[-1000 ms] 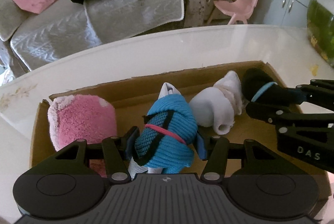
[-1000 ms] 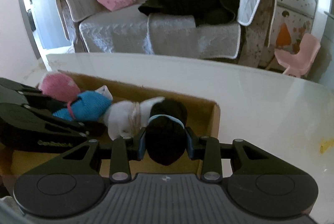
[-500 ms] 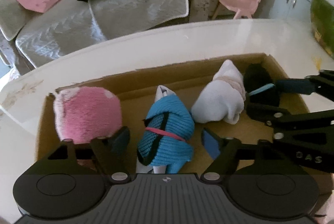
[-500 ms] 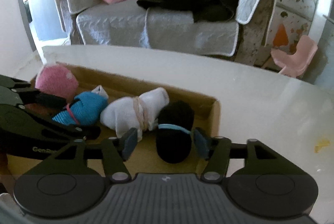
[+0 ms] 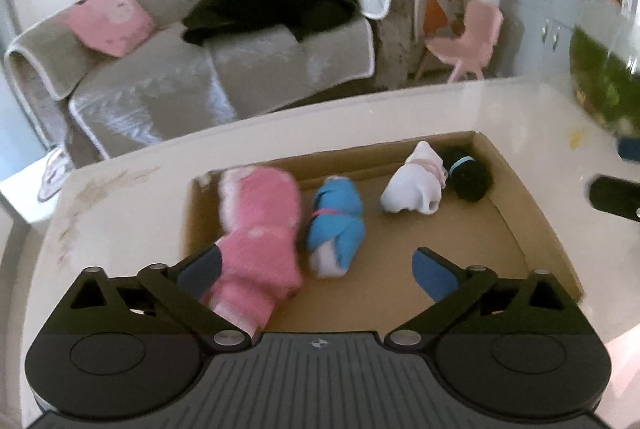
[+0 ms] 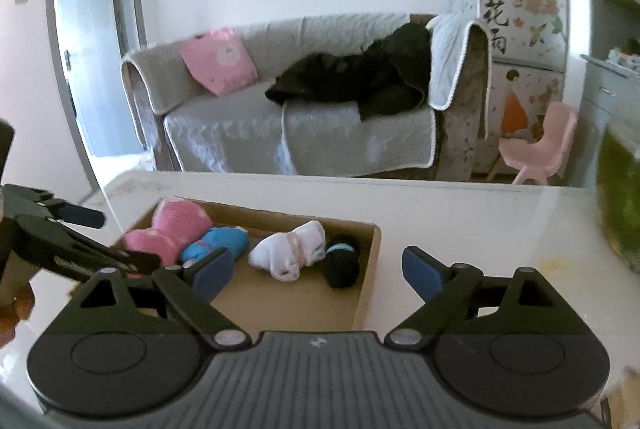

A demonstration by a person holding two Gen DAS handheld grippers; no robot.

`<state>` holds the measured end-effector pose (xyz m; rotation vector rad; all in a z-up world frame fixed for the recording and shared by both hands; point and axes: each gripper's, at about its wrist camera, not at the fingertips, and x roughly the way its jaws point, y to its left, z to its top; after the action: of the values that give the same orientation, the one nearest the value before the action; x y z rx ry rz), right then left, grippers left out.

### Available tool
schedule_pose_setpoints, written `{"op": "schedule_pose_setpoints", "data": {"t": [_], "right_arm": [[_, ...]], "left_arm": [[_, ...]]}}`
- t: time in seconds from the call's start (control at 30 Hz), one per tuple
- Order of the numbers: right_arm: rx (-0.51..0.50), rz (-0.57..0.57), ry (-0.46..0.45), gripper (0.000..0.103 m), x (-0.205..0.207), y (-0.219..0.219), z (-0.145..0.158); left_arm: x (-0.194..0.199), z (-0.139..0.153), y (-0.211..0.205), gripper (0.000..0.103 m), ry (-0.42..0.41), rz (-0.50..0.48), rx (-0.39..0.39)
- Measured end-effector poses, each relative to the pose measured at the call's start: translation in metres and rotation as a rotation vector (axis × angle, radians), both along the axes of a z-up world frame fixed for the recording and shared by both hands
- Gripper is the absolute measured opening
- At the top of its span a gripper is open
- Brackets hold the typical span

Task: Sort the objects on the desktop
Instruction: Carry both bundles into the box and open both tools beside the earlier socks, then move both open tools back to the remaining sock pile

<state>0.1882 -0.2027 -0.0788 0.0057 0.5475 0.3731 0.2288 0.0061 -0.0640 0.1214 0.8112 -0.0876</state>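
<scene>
A shallow cardboard box (image 5: 508, 197) (image 6: 370, 269) lies on the white table. Several rolled sock bundles lie in it in a row: pink fluffy (image 5: 260, 229) (image 6: 176, 225), blue (image 5: 338, 221) (image 6: 218, 243), white (image 5: 416, 185) (image 6: 288, 253), black with a light-blue band (image 5: 468, 177) (image 6: 342, 263). My left gripper (image 5: 316, 269) is open and empty, raised above the box's near edge. My right gripper (image 6: 318, 267) is open and empty, raised and back from the box's right part. The left gripper's arm shows at the left of the right wrist view (image 6: 60, 241).
A green-filled glass tank (image 5: 604, 85) (image 6: 622, 197) stands at the table's right. A small yellow scrap (image 5: 576, 137) lies on the table near it. Beyond the table are a grey sofa (image 6: 304, 121) with a pink cushion and black clothes, and a pink child's chair (image 6: 540, 145).
Both grippers have opened, let go of the blue and black sock bundles in the box, and pulled up and back. The bundles now lie in the box.
</scene>
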Motion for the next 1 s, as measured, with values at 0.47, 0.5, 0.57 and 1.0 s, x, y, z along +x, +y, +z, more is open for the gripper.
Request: {"op": "schedule_pose_setpoints", "data": {"t": [0.47,0.5,0.57,1.0], "right_arm": [[0.032,-0.028,0.017,0.093,-0.086,-0.014,-0.033],[0.029,-0.026,0.025,0.093,-0.088,-0.012,-0.038],[0.038,-0.019,0.047,0.093,-0.094,-0.012,-0.044],[-0.041,0.059,0.056,0.093,-0.087,0.024,-0.065]], "left_arm": [[-0.124,-0.036,0.078,0.103,0.051,0.141,-0.037],[-0.129,-0.041,0.079,0.103,0.061,0.145,-0.048],[-0.141,-0.048,0.08,0.103,0.07,0.145,-0.059],[-0.157,-0.064,0.065,0.103,0.047,0.119,-0.001]]}}
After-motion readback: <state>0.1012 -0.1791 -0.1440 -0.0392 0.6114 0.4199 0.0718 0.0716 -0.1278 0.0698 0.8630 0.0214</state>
